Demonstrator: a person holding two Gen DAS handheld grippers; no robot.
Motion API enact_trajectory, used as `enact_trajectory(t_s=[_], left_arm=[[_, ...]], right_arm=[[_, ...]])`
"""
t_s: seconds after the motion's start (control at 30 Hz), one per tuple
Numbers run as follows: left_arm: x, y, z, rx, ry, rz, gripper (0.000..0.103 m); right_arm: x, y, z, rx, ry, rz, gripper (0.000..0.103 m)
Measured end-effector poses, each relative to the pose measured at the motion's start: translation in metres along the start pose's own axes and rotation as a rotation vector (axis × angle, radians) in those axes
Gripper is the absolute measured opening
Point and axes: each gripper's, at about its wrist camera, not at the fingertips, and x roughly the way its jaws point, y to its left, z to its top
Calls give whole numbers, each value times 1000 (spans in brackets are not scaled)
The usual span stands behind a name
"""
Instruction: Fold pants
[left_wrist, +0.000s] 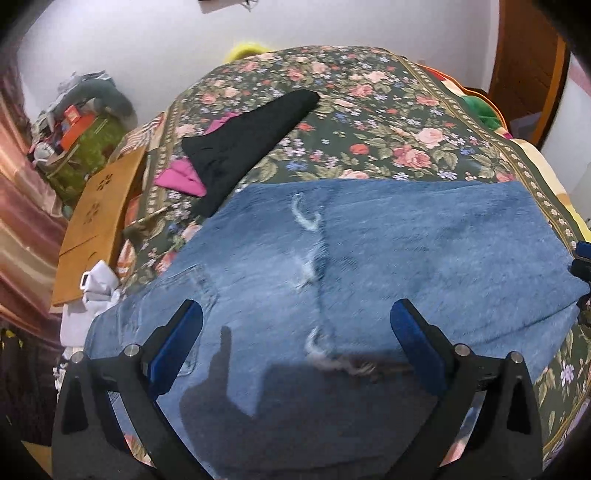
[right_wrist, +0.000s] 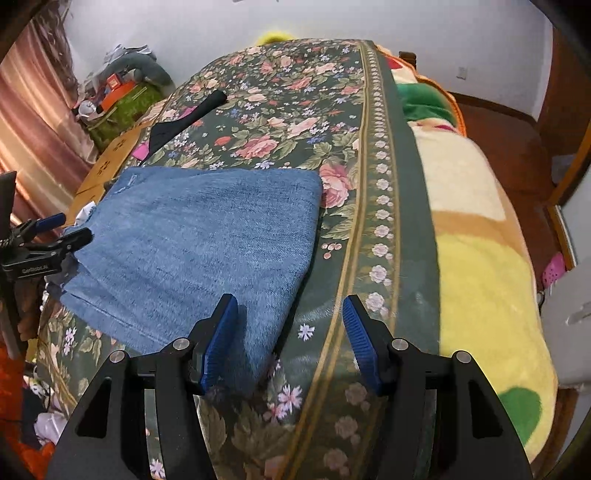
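As both jaws gape, jeans (left_wrist: 332, 258) lie beneath.

Matt blue denim pants (left_wrist: 369, 266) on floral woven cloth bedspread (right_wrist: 280, 122)

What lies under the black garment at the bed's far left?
A pink cloth pokes out from under the black garment, both on the floral bedspread. How far it extends underneath is hidden.
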Motion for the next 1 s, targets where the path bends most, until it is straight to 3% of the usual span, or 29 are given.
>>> enact_trajectory(t_s=[0.13, 0.3, 0.63, 0.8, 1.0], left_arm=[[-16, 14, -8, -33, -22, 3, 103], [-42, 40, -17, -81, -82, 65, 103], [-88, 147, -49, -395, -181, 56, 103], [-84, 196, -83, -553, -144, -6, 103], [-53, 233, -129, -719, -34, -128, 103]], right_arm=[[-11, 12, 5, -33, -34, -19, 55], [-30, 40, 21, -107, -112, -26, 55], [-38, 133, 59, -296, -214, 61, 55], [-17, 178, 69, -377, -201, 109, 55], [18, 217, 64, -427, -147, 147, 55]])
